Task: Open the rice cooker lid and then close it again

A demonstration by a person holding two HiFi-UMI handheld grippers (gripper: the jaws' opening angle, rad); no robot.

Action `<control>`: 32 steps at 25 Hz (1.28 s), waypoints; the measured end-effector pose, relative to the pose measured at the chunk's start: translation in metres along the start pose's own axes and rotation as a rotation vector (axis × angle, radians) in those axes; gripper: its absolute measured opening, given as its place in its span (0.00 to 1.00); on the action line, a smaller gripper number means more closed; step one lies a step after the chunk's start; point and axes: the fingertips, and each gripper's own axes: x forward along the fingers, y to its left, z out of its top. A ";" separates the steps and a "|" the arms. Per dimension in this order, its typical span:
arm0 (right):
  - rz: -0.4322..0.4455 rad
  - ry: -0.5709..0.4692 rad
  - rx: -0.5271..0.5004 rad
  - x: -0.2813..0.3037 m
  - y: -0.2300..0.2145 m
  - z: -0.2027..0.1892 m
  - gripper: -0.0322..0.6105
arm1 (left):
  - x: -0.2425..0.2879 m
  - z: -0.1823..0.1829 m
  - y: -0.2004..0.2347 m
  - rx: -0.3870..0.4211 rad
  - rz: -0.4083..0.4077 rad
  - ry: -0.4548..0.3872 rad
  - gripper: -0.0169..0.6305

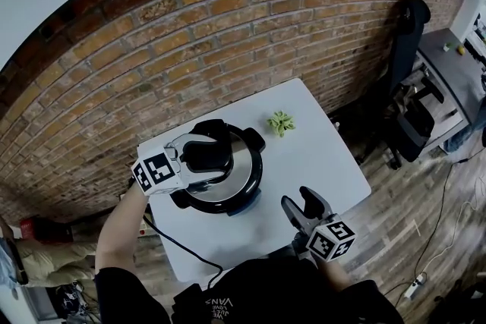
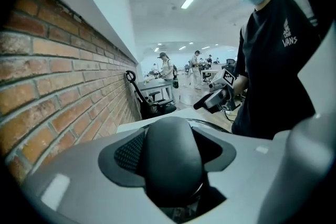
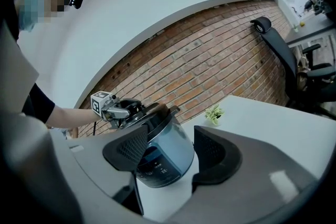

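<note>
right tongs [image 1: 301,201] – open, empty | left tongs [image 1: 203,157] – gripping lid handle [image 2: 173,157]

We find bare table [image 1: 319,163] right of the rice cooker [image 1: 237,187] — open passage, but for a small green plant [image 1: 281,122] (near the back edge). The brick wall [image 1: 228,34] closes behind; the left gripper [image 1: 211,160], clamped on the lid handle [image 1: 203,152], blocks the top.

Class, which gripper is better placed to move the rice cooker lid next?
Left. The left gripper grips the lid handle; the right gripper hangs open, short of the rice cooker.
</note>
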 end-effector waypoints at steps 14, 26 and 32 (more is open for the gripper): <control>0.037 0.020 -0.010 0.000 0.019 -0.007 0.47 | 0.000 -0.005 0.013 -0.125 0.221 0.047 0.47; 0.064 0.019 -0.014 -0.012 0.037 -0.014 0.47 | -0.004 -0.009 0.023 -0.255 0.436 0.089 0.46; 0.087 0.007 -0.021 -0.021 0.047 -0.017 0.47 | -0.003 -0.012 0.024 -0.294 0.500 0.103 0.46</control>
